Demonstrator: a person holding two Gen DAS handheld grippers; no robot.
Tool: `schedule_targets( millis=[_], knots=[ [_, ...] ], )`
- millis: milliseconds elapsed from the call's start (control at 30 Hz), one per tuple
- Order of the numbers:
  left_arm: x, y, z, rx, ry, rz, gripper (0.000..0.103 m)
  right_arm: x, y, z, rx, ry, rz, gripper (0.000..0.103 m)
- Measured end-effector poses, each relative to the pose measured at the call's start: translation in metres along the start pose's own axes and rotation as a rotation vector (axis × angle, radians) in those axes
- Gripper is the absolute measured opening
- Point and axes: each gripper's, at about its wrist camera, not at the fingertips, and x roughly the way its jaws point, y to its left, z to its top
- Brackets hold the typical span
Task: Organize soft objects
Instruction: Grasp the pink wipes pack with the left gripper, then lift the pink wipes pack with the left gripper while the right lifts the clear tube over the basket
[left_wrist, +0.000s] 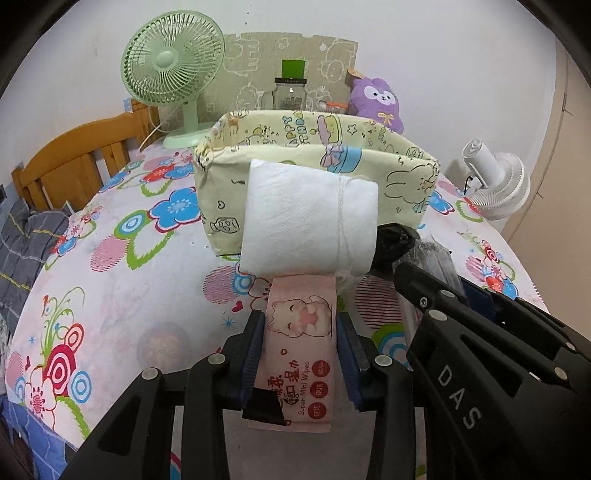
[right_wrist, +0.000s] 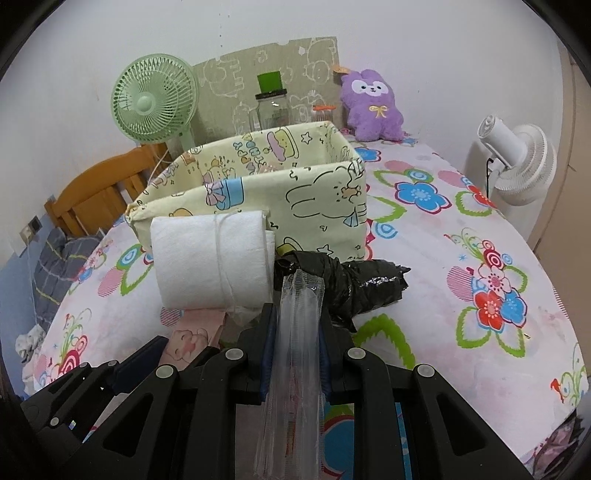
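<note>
Both packs gripped, fabric bin ahead.
Left gripper (left_wrist: 300, 354) clamps the wipes pack (left_wrist: 300, 354); right gripper (right_wrist: 295, 354) pinches the clear packet (right_wrist: 295, 369). Lift both clear of the white roll (left_wrist: 310, 221) before dropping them into the fabric bin (left_wrist: 406, 177).

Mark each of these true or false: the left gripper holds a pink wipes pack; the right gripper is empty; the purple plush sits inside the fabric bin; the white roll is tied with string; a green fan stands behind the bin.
1. The left gripper holds a pink wipes pack. True.
2. The right gripper is empty. False: it is shut on a clear plastic packet.
3. The purple plush sits inside the fabric bin. False: it sits behind the bin, by the wall.
4. The white roll is tied with string. True.
5. A green fan stands behind the bin. True.
</note>
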Motion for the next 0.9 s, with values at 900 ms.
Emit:
schedule_targets(
  millis=[900],
  knots=[
    [-0.059,-0.010,0.016,0.012,-0.131,-0.002,0.039,-0.062,0.005,0.020,-0.007,-0.126,0.017,0.024]
  ],
)
